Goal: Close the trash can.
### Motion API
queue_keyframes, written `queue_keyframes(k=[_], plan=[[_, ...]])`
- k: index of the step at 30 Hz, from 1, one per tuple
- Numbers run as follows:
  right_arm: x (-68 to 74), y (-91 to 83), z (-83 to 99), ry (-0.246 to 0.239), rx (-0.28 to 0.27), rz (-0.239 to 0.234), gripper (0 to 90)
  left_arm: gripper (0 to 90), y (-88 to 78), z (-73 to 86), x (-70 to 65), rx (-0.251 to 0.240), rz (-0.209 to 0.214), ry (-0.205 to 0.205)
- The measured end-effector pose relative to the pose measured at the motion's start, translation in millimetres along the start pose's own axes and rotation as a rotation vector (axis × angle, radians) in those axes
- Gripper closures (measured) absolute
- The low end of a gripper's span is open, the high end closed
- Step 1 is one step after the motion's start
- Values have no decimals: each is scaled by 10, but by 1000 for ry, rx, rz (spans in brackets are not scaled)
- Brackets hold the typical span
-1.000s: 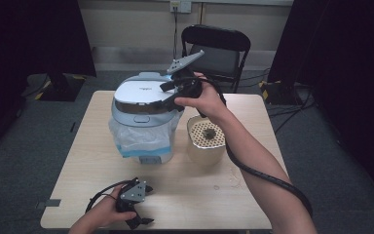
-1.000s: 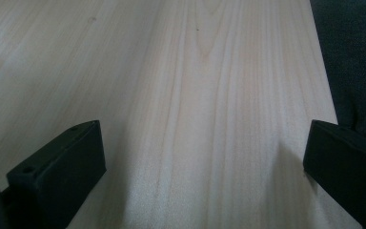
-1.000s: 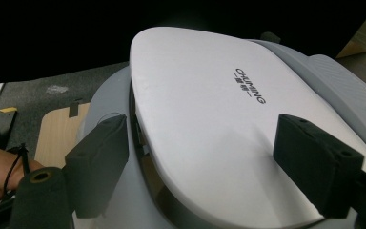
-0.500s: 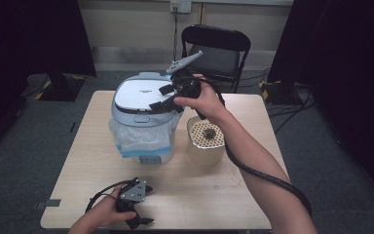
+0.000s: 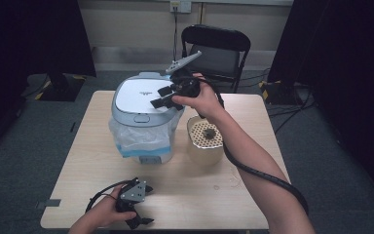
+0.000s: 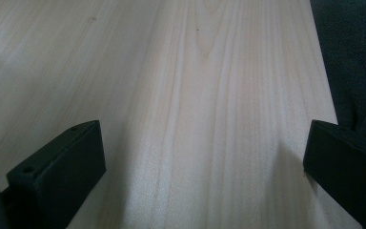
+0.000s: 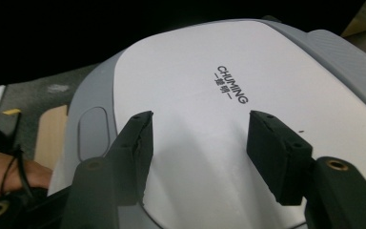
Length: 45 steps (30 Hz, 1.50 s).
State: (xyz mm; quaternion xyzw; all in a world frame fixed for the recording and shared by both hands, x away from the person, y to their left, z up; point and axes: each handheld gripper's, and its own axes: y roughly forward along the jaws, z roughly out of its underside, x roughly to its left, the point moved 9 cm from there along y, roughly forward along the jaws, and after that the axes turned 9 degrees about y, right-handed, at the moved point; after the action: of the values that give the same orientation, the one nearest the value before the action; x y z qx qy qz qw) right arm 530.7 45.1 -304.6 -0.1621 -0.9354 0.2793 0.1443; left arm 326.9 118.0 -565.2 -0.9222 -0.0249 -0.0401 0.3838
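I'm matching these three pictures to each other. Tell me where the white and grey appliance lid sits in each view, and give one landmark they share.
High view: the lid sits centre-left, at the far side of the table, under the right gripper.
Left gripper view: no lid here; bare wood grain runs between the two open jaws.
Right gripper view: the lid spans most of the frame, with printed lettering above the open jaws.
Shared landmark: the pale wooden table.

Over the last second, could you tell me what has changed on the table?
Hardly anything: the right tongs hover open over the white lid of the cooker, perhaps eased slightly along it, holding nothing. The left tongs rest open at the table's near edge, and the perforated pot beside the cooker has not moved.
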Motion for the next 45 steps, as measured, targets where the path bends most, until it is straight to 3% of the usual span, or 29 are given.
queue_keyframes(k=[3,20,26,36,40,42,45], plan=[[9,39,-20,-23,11,34,421,0,2,-1,-1,-3,0,-1],[-19,143,-78,-5,-35,31,426,0,-2,0,-1,2,1,-2],[-16,161,-64,-31,-9,58,440,0,-1,0,-2,2,1,-2],[-17,152,-42,-31,-65,39,424,0,-1,-1,-2,2,1,-2],[-2,148,-37,18,-107,-14,317,0,-6,0,13,4,-9,8],[-11,149,-27,6,-98,9,208,0,-5,-1,16,2,-9,12],[-9,139,-15,-6,-74,18,170,0,-4,-2,12,0,-9,6]])
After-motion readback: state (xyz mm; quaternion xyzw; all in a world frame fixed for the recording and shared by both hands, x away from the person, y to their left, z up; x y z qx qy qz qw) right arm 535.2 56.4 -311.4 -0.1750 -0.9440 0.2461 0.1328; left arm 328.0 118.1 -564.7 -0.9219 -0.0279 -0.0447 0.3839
